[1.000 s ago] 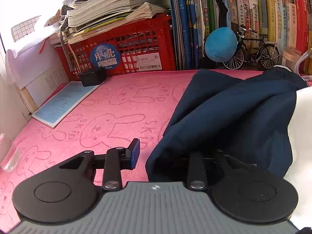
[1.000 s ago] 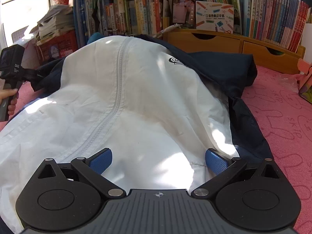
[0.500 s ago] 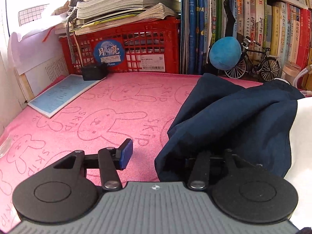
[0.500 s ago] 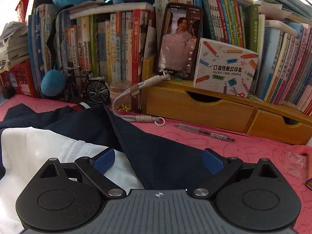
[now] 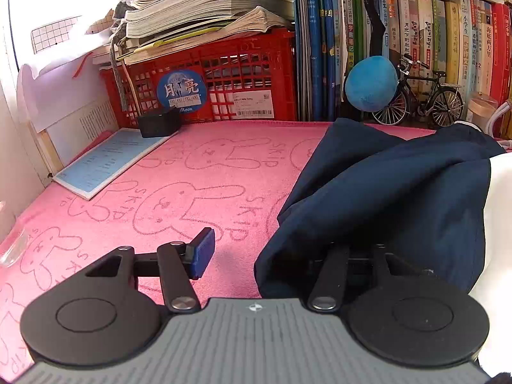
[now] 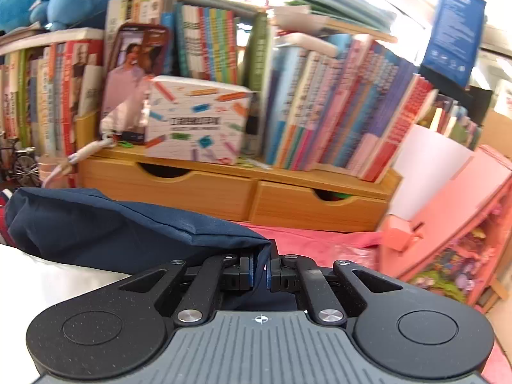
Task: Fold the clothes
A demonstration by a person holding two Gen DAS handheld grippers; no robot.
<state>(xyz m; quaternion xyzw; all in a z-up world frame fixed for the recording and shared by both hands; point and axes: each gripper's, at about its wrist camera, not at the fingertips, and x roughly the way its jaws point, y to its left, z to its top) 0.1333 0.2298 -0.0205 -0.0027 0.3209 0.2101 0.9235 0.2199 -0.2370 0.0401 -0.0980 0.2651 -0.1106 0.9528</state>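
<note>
Since a second ago: my right gripper (image 6: 260,270) swung from over the white body of the jacket (image 5: 400,198) toward the wooden drawer unit (image 6: 230,192), and its jaws have just been closing, with a navy fold of the jacket now between them
Left since a second ago: my left gripper (image 5: 265,252) stayed where it was; its jaws have just been opening, and the blue pad (image 5: 203,252) now stands clear of the cloth
Right gripper: pressed together on the navy edge of the jacket, which drapes away to the left in its view; the blue pads show as thin strips either side of the pinched fabric
Left gripper: spread; one finger shows over the pink mat (image 5: 160,192), the other is hidden under navy cloth, so I cannot tell whether that pad touches the jacket
Jacket: lying on the pink mat, navy sleeve bunched in front of the left gripper, white panel at the right edge of that view
Mat: pink towel printed with rabbit outlines and the word SKIP
Behind, left view: red crate (image 5: 204,80) stacked with papers, a blue booklet (image 5: 108,163) flat on the mat, a blue plush ball (image 5: 371,83) beside a model bicycle (image 5: 422,99), then upright books
Behind, right view: blurred rows of books above the drawer unit, with a phone (image 6: 134,73) propped on it
</note>
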